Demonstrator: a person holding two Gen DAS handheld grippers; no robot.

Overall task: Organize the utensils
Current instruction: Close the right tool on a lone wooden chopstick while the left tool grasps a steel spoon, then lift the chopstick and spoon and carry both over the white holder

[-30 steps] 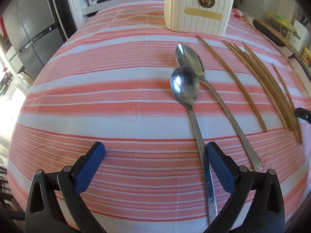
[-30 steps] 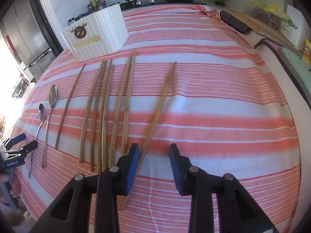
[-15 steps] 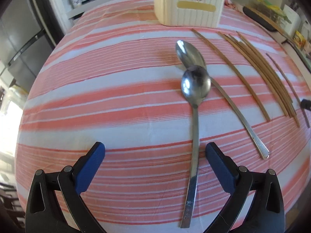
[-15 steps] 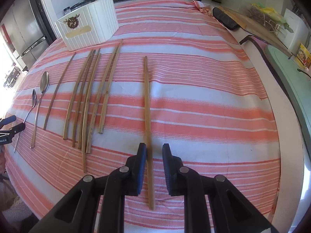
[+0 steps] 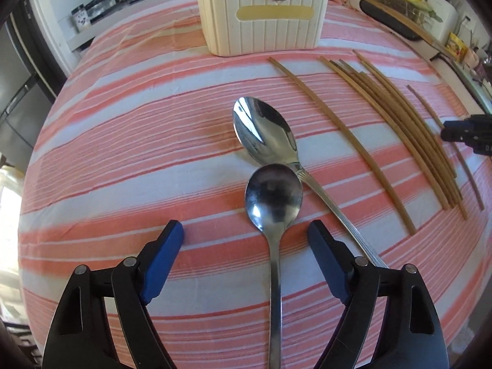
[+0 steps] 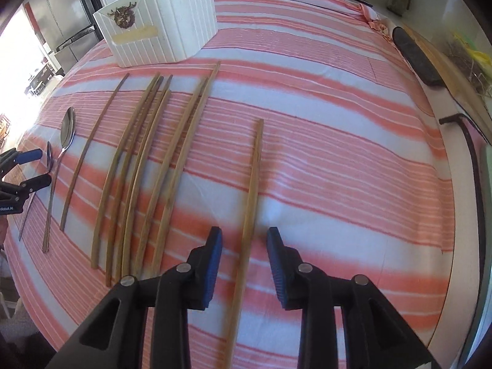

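Two steel spoons lie on the striped cloth. The nearer spoon (image 5: 273, 203) has its handle running between the jaws of my open left gripper (image 5: 246, 233); the larger spoon (image 5: 264, 132) lies just behind it, bowls touching. Several wooden chopsticks (image 5: 399, 123) lie to the right. In the right wrist view, a lone chopstick (image 6: 250, 190) lies between the jaws of my open right gripper (image 6: 244, 243), not gripped. The other chopsticks (image 6: 147, 160) lie to its left. The white ribbed utensil holder (image 5: 264, 9) stands at the back and also shows in the right wrist view (image 6: 156, 27).
The table's right edge borders a counter with a black bar (image 6: 415, 58) and a tray (image 6: 455, 70). A fridge (image 6: 64, 15) stands at the far left. The left gripper (image 6: 24, 169) shows at the left edge of the right wrist view.
My left gripper moved forward along the near spoon's handle toward its bowl. My right gripper moved forward along the lone chopstick and its jaws widened a little.
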